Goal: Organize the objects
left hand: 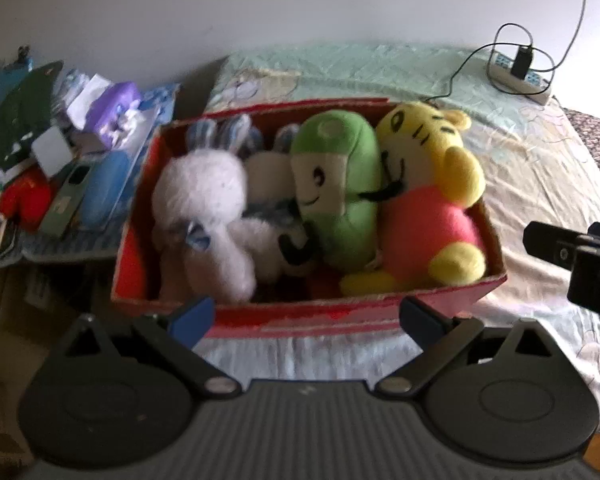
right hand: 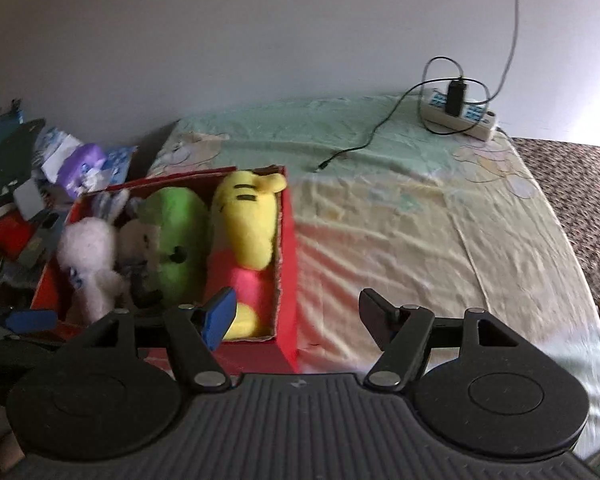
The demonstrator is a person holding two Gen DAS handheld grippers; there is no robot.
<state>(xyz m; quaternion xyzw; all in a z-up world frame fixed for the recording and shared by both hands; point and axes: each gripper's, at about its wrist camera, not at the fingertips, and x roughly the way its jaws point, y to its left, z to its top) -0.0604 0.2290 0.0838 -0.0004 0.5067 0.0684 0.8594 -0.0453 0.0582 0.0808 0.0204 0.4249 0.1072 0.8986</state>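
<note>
a bed (right hand: pixel 400 220) with a pale sheet is seen, and a red box (left hand: pixel 340 316) resting on it is packed with four soft, light plush toys (left hand: pixel 332 196). the left gripper (left hand: pixel 306 316) and right gripper (right hand: pixel 300 314) are held open and empty; a limb or body is best pinched.

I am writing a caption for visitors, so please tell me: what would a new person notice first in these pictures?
First, the red box on the bed, packed with soft toys: a white rabbit, a green plush and a yellow tiger side by side. Then the white power strip by the wall, and both open grippers, left and right, holding nothing.
</note>
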